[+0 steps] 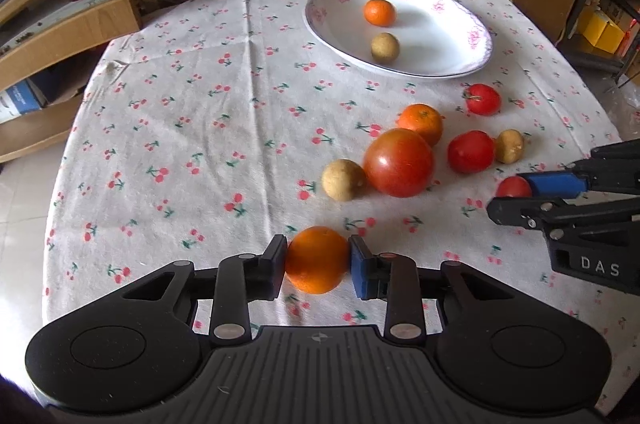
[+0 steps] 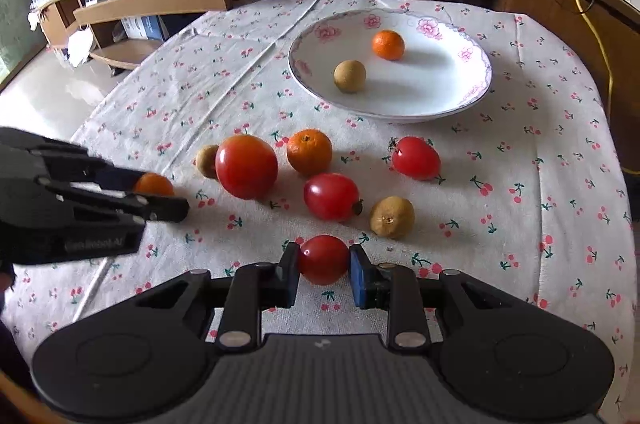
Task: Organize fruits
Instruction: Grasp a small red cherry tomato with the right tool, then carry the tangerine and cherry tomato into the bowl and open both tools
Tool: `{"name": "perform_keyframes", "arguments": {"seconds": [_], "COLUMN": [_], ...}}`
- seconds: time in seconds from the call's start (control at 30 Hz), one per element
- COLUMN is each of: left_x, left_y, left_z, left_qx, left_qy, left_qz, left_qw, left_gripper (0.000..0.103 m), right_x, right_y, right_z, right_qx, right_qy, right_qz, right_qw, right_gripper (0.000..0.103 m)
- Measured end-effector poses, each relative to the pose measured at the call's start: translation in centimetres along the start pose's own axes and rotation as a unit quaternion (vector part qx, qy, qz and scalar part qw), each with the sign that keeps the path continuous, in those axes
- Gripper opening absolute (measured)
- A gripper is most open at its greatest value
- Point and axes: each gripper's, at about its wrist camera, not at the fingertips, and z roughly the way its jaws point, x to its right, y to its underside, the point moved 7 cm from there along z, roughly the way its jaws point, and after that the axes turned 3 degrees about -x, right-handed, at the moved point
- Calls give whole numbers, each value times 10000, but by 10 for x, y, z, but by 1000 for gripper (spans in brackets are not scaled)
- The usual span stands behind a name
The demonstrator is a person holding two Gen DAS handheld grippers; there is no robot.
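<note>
Now, with the left tool (image 1: 317,261) clamped on a mandarin (image 1: 316,260) and the right tool (image 2: 323,261) on a cherry tomato (image 2: 323,259) at lower centre, each should travel gently toward the plate (image 1: 476,63) at upper right, one after another.

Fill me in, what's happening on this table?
A person is sorting fruit with two tools. The left hand-held gripper is shut on an orange; the right hand-held gripper is shut on a small tomato. The plate already holds one orange and one brown fruit. Several tomatoes, an orange and brown fruits are loose on the cherry-print tablecloth.
</note>
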Motion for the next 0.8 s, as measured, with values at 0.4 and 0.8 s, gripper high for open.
{"name": "perform_keyframes", "arguments": {"seconds": [0.4,0.8], "left_x": [29,37], "left_y": [-27,-55], "left_z": [-21,-29], "left_qx": [399,637], "left_qy": [202,263], "left_qz": [102,28], "left_qw": [9989,9976], "left_gripper": [41,41], "right_x": [7,13], "right_y": [-16,-37], "right_z": [-31,-42], "right_qx": [429,711], "right_qy": [73,45], "right_qz": [217,418], "right_qw": [9988,9966], "right_gripper": [27,27]}}
